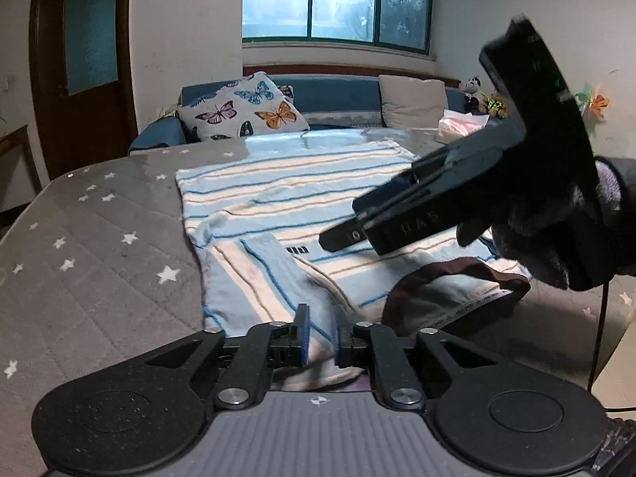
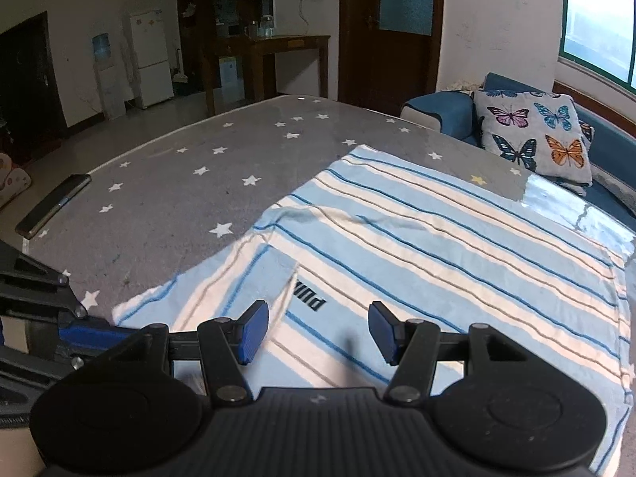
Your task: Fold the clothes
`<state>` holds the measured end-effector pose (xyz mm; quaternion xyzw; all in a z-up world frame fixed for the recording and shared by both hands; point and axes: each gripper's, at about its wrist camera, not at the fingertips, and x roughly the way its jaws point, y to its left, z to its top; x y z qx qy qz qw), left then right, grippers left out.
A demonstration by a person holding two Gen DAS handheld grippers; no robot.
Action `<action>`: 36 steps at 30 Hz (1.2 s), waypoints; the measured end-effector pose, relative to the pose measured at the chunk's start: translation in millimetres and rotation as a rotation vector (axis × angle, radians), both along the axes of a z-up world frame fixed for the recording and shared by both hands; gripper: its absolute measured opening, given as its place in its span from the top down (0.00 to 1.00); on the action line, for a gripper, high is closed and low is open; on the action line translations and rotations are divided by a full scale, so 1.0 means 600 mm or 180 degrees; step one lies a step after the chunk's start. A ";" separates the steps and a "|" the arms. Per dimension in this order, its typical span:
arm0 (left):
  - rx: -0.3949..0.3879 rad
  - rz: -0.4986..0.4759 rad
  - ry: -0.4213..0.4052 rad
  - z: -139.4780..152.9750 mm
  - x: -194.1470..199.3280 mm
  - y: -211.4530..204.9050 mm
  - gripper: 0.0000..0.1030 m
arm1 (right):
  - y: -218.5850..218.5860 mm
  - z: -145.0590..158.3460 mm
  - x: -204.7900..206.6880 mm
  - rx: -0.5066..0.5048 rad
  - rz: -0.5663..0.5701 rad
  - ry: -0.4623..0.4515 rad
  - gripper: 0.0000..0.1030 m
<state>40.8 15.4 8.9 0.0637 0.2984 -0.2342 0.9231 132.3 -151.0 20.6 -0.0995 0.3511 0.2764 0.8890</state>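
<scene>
A light-blue and white striped shirt [image 1: 302, 183] lies flat on the grey star-patterned table cover [image 1: 99, 238], its dark collar [image 1: 457, 274] at the near right. One sleeve [image 1: 258, 274] is folded in over the body. My left gripper [image 1: 320, 332] sits low at the sleeve's near end. Its jaws stand a narrow gap apart with sleeve cloth between them, and the pads do not press on it. My right gripper [image 2: 318, 332] hovers open above the shirt [image 2: 437, 238] near its printed logo, with nothing between its fingers. A gloved hand holds the right gripper [image 1: 346, 222].
A dark phone [image 2: 53, 206] lies near the table's far left edge. Behind the table stands a blue sofa with a butterfly pillow [image 1: 242, 107] and a pink tissue pack [image 1: 463, 123]. Bare grey cover [image 2: 179, 206] stretches left of the shirt.
</scene>
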 end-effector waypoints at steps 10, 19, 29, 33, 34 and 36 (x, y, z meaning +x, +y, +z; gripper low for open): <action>0.0243 0.0506 0.0140 -0.019 0.037 0.048 0.84 | 0.038 -0.017 -0.024 0.0064 0.0349 0.0084 0.57; 0.0371 0.0561 0.0211 -0.036 0.041 0.064 0.82 | 0.033 -0.049 -0.058 -0.0030 0.0537 0.0233 0.74; 0.0347 0.0603 0.0078 -0.003 0.074 0.046 0.82 | 0.028 -0.027 -0.065 0.0117 0.0531 0.0131 0.77; 0.0349 0.0588 0.0075 0.000 0.110 0.028 0.82 | 0.046 -0.046 -0.073 0.0018 0.0702 0.0184 0.76; 0.0345 0.0563 0.0080 0.001 0.121 0.023 0.82 | 0.048 -0.049 -0.077 -0.0012 0.0727 0.0135 0.76; 0.0353 0.0540 0.0095 -0.002 0.140 0.015 0.82 | 0.048 -0.050 -0.080 -0.0036 0.0753 0.0093 0.76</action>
